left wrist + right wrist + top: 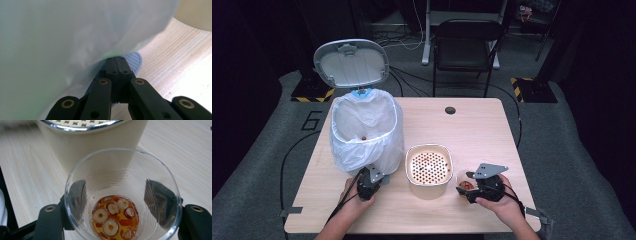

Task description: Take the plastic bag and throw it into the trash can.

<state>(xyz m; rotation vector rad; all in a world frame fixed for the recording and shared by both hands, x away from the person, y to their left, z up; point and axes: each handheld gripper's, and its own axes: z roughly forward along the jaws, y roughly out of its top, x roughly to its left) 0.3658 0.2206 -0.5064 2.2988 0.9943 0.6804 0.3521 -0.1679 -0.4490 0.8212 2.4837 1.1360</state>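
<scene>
Your right tongs (122,220) clasp a clear cup (122,195) of amber liquid with fruit slices just right of the cream strainer pot (429,170), nothing poured yet, while your left tongs (117,65) press closed on the bin pedal (133,60) left of it.

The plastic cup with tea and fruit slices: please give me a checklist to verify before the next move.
1. Right gripper jaws hold the plastic cup on both sides: ok.
2. Cup upright, liquid and slices at the bottom: ok.
3. Strainer container stands near the cup, top uncovered: ok.
4. Bin lid open: ok.
5. Left gripper jaws closed at the bin pedal: ok.
6. Pedal pressed fully down: cannot tell.
</scene>
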